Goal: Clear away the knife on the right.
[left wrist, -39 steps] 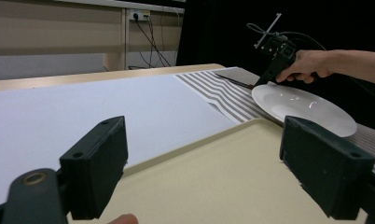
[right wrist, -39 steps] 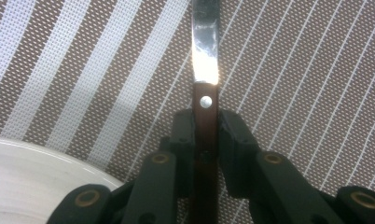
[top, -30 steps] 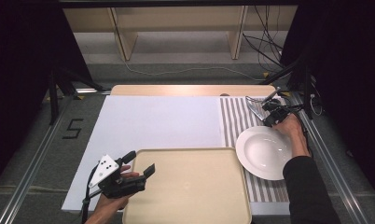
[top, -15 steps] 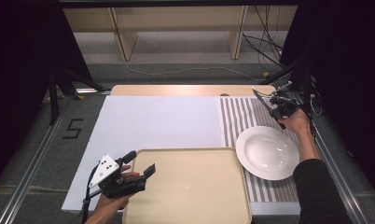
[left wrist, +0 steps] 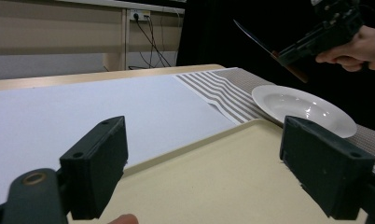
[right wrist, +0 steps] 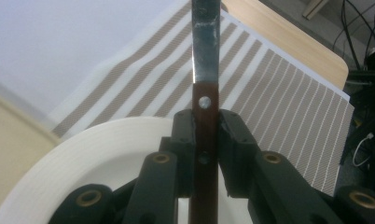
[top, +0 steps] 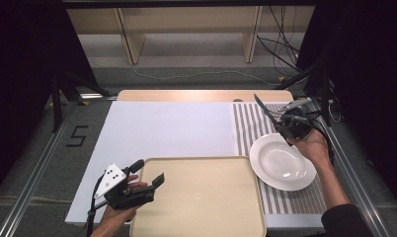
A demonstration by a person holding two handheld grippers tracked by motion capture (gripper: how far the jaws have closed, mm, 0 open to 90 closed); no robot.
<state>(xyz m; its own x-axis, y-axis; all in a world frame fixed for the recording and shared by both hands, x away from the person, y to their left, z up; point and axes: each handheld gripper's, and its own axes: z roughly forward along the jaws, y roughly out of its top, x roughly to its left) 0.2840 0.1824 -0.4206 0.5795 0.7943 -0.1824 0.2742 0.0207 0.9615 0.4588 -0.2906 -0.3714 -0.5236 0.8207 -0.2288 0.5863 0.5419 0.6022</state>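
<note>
Here the only writing that can be read is a dark "5" [top: 78, 136] on the grey floor mat left of the bench [top: 167, 126]. On the bench I count one white plate [top: 282, 161] on one striped mat [top: 246, 126] and one beige tray [top: 201, 197]. The right tongs [top: 285, 123] grip one knife [right wrist: 205, 56] by its brown handle, above the plate's far rim; its blade seems slightly stained. The left tongs [top: 147, 173] stand open over the tray's left edge.

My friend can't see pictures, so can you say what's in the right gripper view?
The right gripper is shut on a knife by its brown handle, blade pointing away. Below it lie a white plate and a striped placemat.
</note>
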